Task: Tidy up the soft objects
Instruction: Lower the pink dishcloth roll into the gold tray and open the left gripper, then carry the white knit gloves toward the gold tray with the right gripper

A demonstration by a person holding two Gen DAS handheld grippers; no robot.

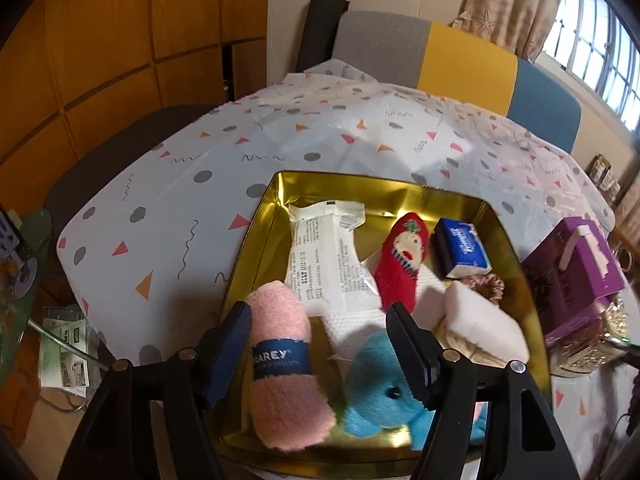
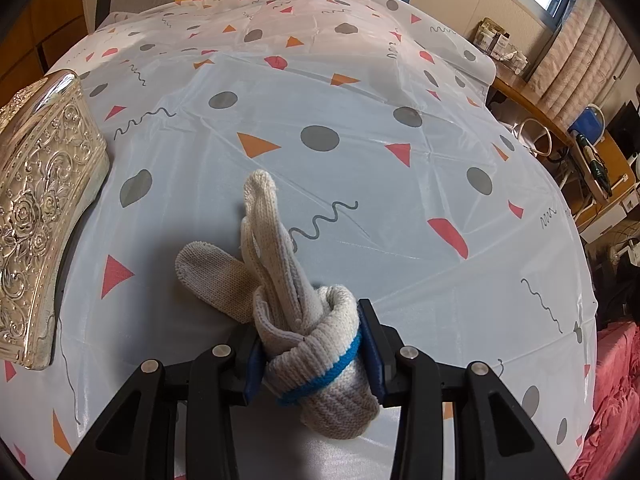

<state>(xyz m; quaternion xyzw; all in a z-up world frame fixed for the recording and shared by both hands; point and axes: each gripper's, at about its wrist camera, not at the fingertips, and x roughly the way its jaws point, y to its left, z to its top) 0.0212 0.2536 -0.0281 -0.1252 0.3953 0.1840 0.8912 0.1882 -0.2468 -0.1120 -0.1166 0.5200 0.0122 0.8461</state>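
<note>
A: What lies in the gold tin [image 1: 256, 236]?
B: A pink rolled towel [image 1: 282, 372] with a navy band, a blue plush toy [image 1: 380, 396] beside it, and a red doll-faced sock [image 1: 402, 264].
A: And the knitted glove [image 2: 296, 320]?
B: Off-white, blue-cuffed, bunched, fingers resting on the tablecloth.

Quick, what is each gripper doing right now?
Left gripper: open over the gold tin, gripping nothing.
Right gripper: closed on a knitted glove.

Ahead, beyond patterned tablecloth [image 1: 192, 184], a grey-yellow-blue chair back [image 1: 452, 64]. Off left, embossed silver box [image 2: 44, 200]; off right, purple box [image 1: 576, 276].
</note>
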